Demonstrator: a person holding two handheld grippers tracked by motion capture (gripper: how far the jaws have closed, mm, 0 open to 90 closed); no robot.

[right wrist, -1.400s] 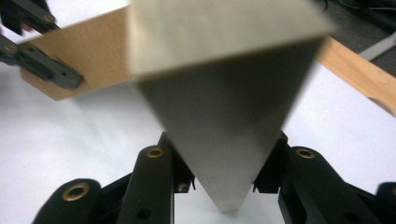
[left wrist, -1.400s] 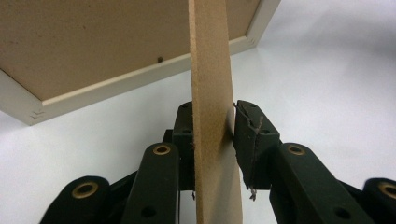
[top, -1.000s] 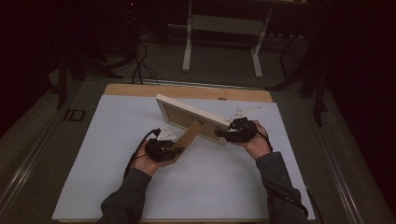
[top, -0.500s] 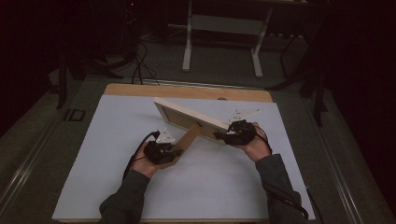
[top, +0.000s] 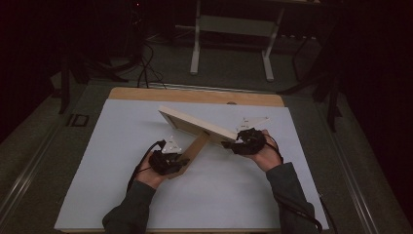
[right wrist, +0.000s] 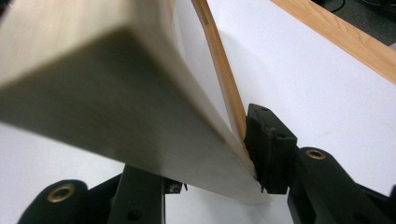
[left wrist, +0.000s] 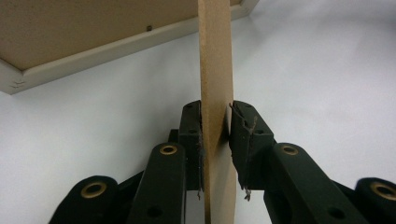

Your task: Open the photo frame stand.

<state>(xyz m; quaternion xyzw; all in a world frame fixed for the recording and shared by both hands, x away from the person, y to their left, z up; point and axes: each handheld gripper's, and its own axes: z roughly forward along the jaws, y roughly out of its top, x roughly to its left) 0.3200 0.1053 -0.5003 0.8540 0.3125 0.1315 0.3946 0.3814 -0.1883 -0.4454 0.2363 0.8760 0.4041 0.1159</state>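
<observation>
- While both grippers are holding, the picture frame is tipping flatter than a second ago, hanging above the mat's centre.
- Left gripper is clamping the easel stand at 7 o'clock.
- Right gripper is clamping the frame's corner at 3 o'clock.

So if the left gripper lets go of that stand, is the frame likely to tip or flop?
Probably it would sag: the frame is tilted, held only at one corner by the right gripper. The stand looks like thin stiff board, pinched edge-on by the left gripper, so it may swing rather than bend.
</observation>
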